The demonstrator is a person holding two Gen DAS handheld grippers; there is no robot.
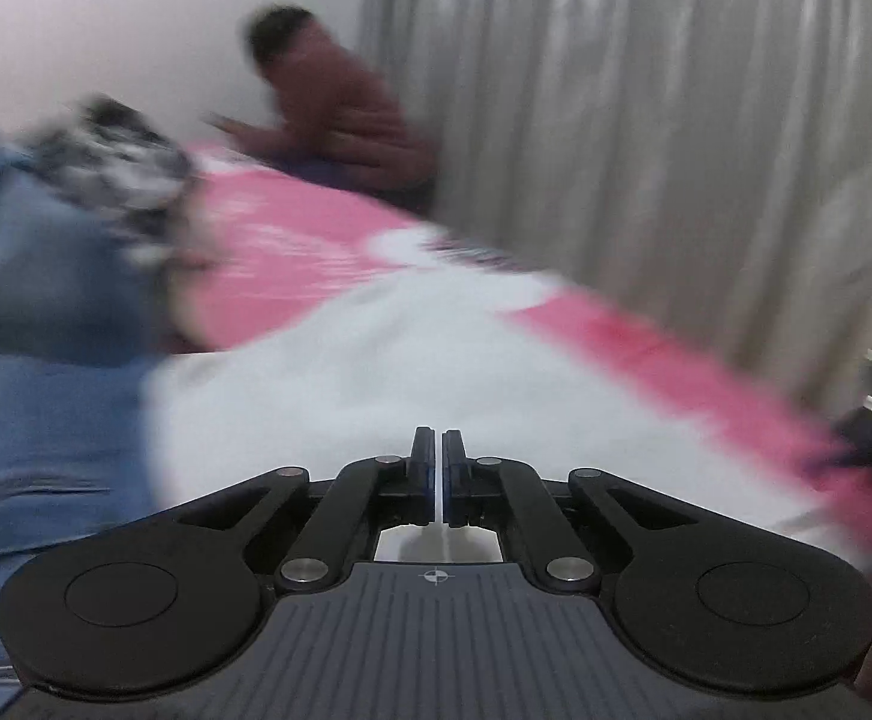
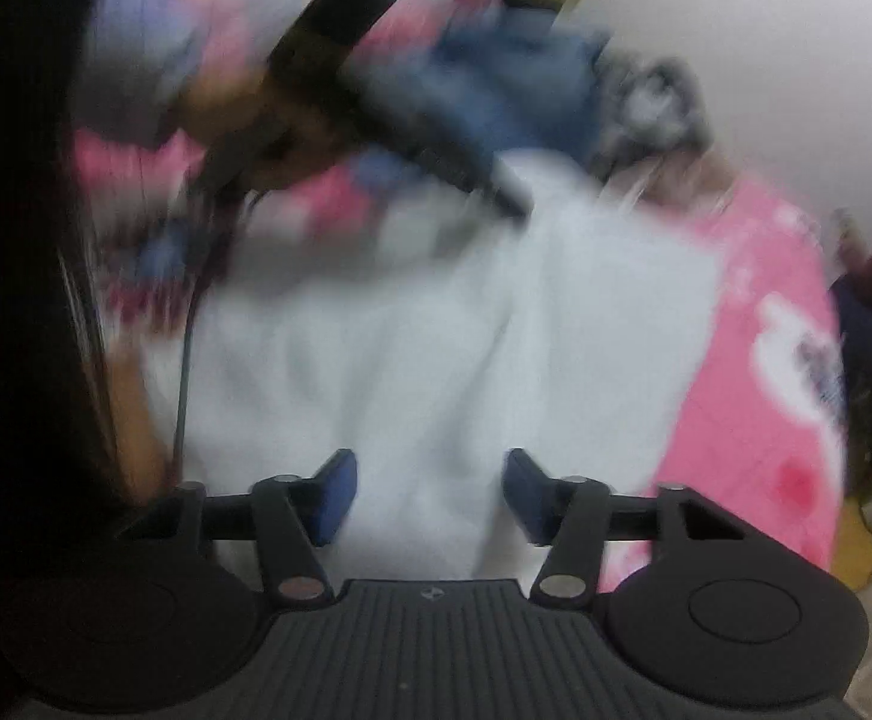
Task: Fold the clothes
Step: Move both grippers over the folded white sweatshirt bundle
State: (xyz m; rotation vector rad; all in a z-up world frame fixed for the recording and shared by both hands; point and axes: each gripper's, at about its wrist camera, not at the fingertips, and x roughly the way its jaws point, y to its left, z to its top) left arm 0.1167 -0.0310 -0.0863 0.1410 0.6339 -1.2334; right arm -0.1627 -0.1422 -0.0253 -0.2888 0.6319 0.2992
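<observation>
A white garment (image 1: 340, 384) lies spread on a pink bedsheet (image 1: 292, 252); it also shows in the right wrist view (image 2: 436, 330). My left gripper (image 1: 438, 450) is shut above the white garment, with nothing visible between its fingers. In the right wrist view it appears as a dark blurred shape (image 2: 436, 144) over the garment's far edge. My right gripper (image 2: 430, 474) is open and empty above the near part of the white garment. Both views are motion-blurred.
A blue denim garment (image 1: 34, 276) and a black-and-white patterned one (image 1: 118, 162) lie piled at the left. A person in dark red (image 1: 334, 108) sits at the far end of the bed. Grey curtains (image 1: 646, 120) hang on the right.
</observation>
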